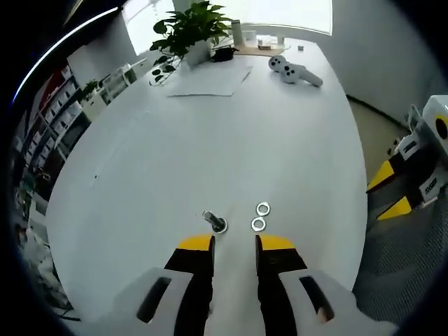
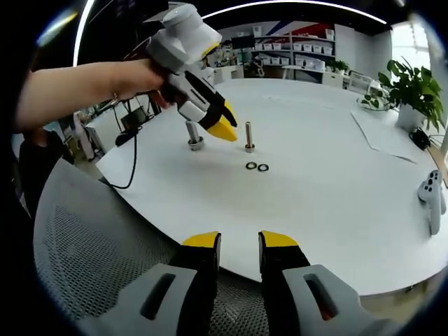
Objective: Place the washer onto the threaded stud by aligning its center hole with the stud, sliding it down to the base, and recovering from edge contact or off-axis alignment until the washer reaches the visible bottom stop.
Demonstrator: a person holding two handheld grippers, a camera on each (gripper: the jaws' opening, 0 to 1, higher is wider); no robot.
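Right gripper view gives me the clearest look at the job: two washers [image 2: 257,166] lie flat on the white table [image 2: 329,203], touching or nearly so, just in front of the threaded stud [image 2: 248,136], which stands upright with its long axis straight up from the tabletop. A second upright stud [image 2: 194,136] stands to its left, near the table's rounded edge. The left gripper [image 2: 222,126] hangs just above and between the two studs, tips pointing down toward the table; I cannot tell from here how its jaws stand. My right gripper [image 2: 238,241] hovers off the near edge, over a mesh chair back [image 2: 91,231], jaws spread with nothing between them.

In the left gripper view, the left gripper's jaws are spread and empty, the stud [image 1: 215,222] sits just ahead of the left jaw and the washers [image 1: 260,216] just ahead of the right one. Beyond them the table runs wide and bare up to a sheet of paper [image 1: 210,80], a plant [image 1: 190,31] and a white controller [image 1: 294,71].
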